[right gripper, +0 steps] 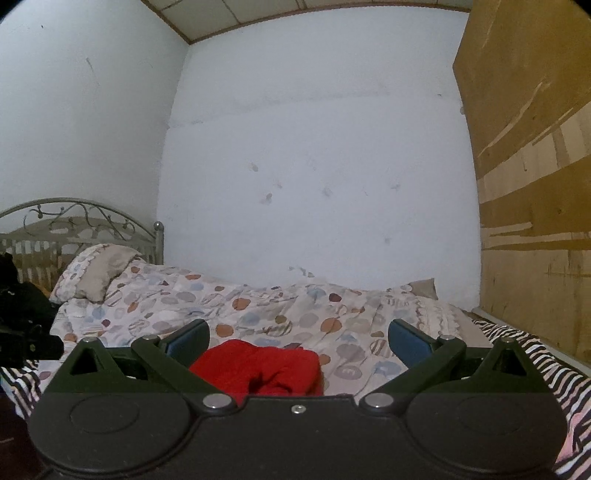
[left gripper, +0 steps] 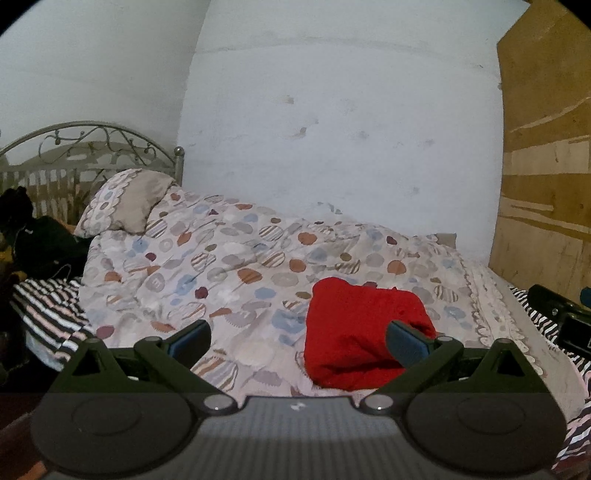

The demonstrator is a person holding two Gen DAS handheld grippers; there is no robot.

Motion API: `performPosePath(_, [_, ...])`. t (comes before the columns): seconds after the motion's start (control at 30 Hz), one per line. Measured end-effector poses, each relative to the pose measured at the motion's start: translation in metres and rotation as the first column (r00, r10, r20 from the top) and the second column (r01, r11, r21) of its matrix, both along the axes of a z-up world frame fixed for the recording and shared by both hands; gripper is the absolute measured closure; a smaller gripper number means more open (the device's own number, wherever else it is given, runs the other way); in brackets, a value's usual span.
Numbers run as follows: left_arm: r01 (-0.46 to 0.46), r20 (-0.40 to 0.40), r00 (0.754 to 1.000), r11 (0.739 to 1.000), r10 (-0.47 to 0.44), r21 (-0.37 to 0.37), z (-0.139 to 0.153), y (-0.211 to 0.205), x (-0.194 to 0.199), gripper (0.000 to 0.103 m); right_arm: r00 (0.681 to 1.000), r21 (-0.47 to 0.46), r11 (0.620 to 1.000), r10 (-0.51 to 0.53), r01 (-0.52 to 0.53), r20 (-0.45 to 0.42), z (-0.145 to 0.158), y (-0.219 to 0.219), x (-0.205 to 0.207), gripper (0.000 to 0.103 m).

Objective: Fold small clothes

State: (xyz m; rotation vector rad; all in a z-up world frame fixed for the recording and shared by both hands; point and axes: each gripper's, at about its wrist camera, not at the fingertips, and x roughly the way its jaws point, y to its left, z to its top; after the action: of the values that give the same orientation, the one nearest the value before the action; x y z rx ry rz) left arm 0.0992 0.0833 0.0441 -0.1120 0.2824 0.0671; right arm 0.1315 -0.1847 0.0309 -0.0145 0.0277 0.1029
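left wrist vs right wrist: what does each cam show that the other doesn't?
Left wrist only: the red garment nearly whole, a folded bundle on the patterned duvet, and the right gripper's body at the right edge.

Right wrist only: the ceiling trim and the left gripper's body at the left edge; here the garment is partly hidden behind the gripper's body.

Both: pillow, metal headboard, white wall, plywood panel, striped sheet. Left gripper and right gripper are open and empty.
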Motion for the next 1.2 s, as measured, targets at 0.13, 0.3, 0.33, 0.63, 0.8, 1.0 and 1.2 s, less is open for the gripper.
performPosePath(0.13, [-0.012,-0.009,1.0,1.0,0.012,-0.002,-0.007,-0.001,-0.012,0.0,1.0,0.005,1.0,0.004,-0.004,0.003,-0.006,0.001,-0.016,0.0])
performPosePath(0.3, [-0.019,-0.042,0.999,0.999,0.02,0.029,-0.017,-0.007,-0.025,0.0,1.0,0.028,0.999,0.024,-0.024,-0.007,-0.015,-0.001,-0.033,0.0])
performPosePath(0.33, [-0.019,-0.047,0.999,0.999,0.02,0.032,-0.02,-0.008,-0.029,0.0,0.999,0.04,0.999,0.032,-0.032,-0.015,-0.018,-0.002,-0.036,0.0])
performPosePath(0.63, [-0.044,-0.061,0.997,0.997,0.048,0.066,-0.035,-0.015,-0.062,0.0,0.997,0.035,0.997,0.063,-0.061,-0.053,-0.038,-0.006,-0.071,0.0])
performPosePath(0.8, [-0.044,-0.06,0.997,0.996,0.048,0.071,-0.04,-0.015,-0.072,0.0,0.997,0.025,0.998,0.056,-0.055,-0.061,-0.043,-0.009,-0.085,0.0])
performPosePath(1.0, [-0.035,-0.06,0.997,0.995,0.04,0.089,-0.047,-0.018,-0.078,0.0,0.995,0.026,0.998,0.05,-0.048,-0.085,-0.05,-0.013,-0.09,0.0])
performPosePath(1.2, [-0.023,-0.07,0.997,0.997,0.029,0.078,-0.053,-0.019,-0.078,0.0,0.994,0.029,0.999,0.041,-0.039,-0.101,-0.05,-0.016,-0.088,0.0])
